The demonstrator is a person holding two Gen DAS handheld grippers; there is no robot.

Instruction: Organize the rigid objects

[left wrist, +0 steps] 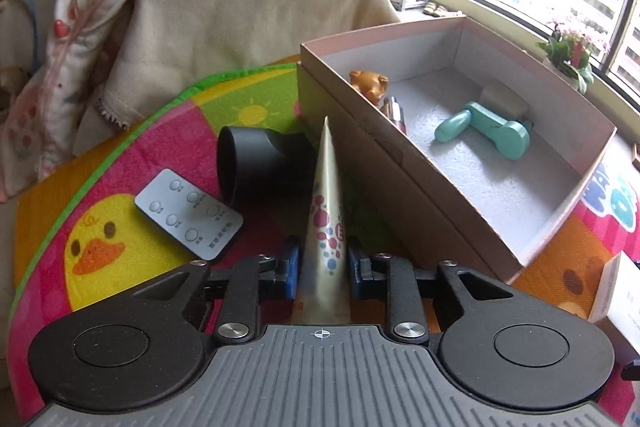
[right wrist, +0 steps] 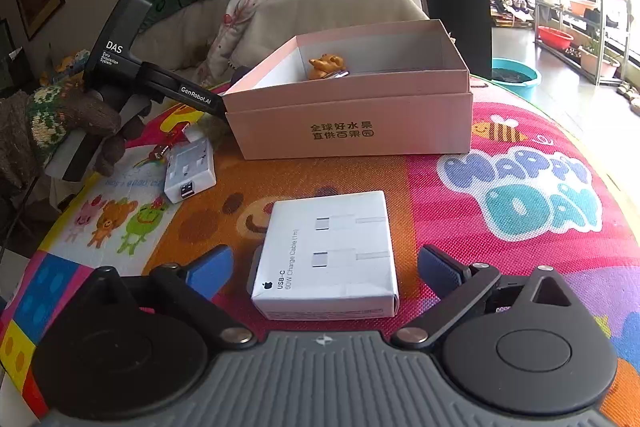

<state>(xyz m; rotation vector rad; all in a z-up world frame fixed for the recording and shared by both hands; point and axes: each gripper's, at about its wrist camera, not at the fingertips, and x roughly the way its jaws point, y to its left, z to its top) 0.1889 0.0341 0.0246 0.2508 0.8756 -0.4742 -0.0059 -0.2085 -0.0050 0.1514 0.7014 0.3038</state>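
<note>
Closest in the left wrist view, the left tongs (left wrist: 322,261) are closed on a tapered tube (left wrist: 325,215) printed with red and blue dots, its flat crimped end pointing away toward the pink box (left wrist: 404,163); both blue pads press its sides and it seems to be lifted off the mat. The step in hand, as I judge it, is carrying this tube to the box, so the next move calls for raising it above the near wall and swinging it right over the open interior before letting go. Just beyond the tube lie a black cylindrical cap (left wrist: 260,163) and a grey remote (left wrist: 188,213) on the play mat (left wrist: 100,243), both yet to be sorted. Inside the box sit a teal handled tool (left wrist: 480,129), a brown figurine (left wrist: 370,85) and a small pink item by the near wall. In the right wrist view, the right tongs (right wrist: 326,269) stand wide open either side of a white USB-C cable box (right wrist: 326,255), their pads clear of it; closing on it looks like that hand's next job. Farther off, a white adapter (right wrist: 190,171) lies left, near the gloved hand (right wrist: 60,129) on the other tool.
</note>
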